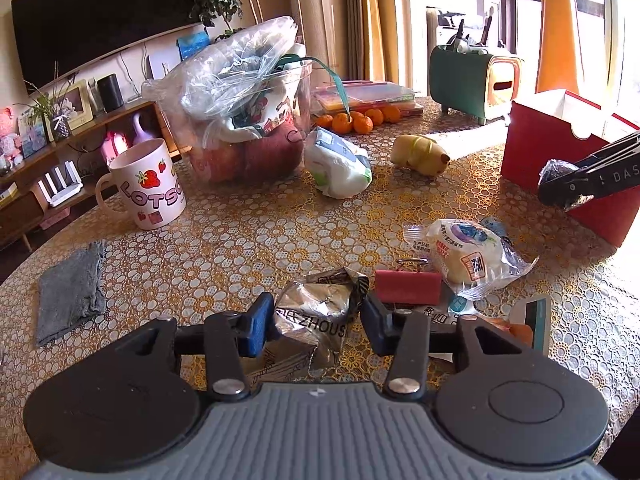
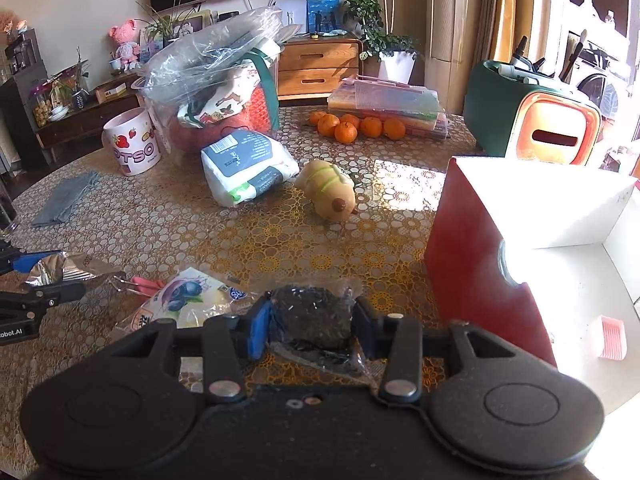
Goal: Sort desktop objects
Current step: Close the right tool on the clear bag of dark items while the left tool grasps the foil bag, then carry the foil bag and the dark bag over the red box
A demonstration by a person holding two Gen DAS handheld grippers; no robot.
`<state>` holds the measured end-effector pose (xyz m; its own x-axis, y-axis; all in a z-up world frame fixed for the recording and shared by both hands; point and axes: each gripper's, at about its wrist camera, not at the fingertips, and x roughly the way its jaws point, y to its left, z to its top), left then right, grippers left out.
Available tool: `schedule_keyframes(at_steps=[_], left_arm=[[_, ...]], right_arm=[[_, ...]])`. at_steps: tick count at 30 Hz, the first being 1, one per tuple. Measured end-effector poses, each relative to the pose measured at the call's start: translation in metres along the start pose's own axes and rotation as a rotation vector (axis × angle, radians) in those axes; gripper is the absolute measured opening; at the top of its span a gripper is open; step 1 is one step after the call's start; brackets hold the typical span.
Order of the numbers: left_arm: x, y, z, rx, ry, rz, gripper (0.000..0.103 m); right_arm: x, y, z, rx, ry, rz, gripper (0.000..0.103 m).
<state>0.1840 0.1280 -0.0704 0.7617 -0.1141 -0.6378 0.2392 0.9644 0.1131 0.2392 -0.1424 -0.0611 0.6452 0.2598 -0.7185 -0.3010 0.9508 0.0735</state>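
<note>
Clenching a dark plastic-wrapped snack block [image 2: 310, 316], the right gripper [image 2: 308, 326] has the open red cardboard box [image 2: 468, 248] just to its right, nearer than the left gripper [image 1: 316, 322], which straddles a crinkled silver foil packet [image 1: 316, 312].
</note>
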Motion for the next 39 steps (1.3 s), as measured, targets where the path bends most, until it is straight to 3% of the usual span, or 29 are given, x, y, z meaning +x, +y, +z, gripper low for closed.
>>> schedule_keyframes(at_steps=[9, 23, 39], left_arm=[[-0.037, -0.022, 0.011, -0.018, -0.060, -0.017, 0.045], [-0.088, -0.094, 0.046, -0.012, -0.148, -0.108, 0.045], [-0.090, -0.173, 0.096, 0.033, -0.189, -0.193, 0.045]], right_arm=[[-0.035, -0.003, -0.011, -0.026, -0.011, 0.036, 0.043], [-0.102, -0.026, -0.020, -0.021, -0.085, 0.106, 0.043], [-0.149, -0.094, -0.012, 0.001, -0.168, 0.061, 0.042]])
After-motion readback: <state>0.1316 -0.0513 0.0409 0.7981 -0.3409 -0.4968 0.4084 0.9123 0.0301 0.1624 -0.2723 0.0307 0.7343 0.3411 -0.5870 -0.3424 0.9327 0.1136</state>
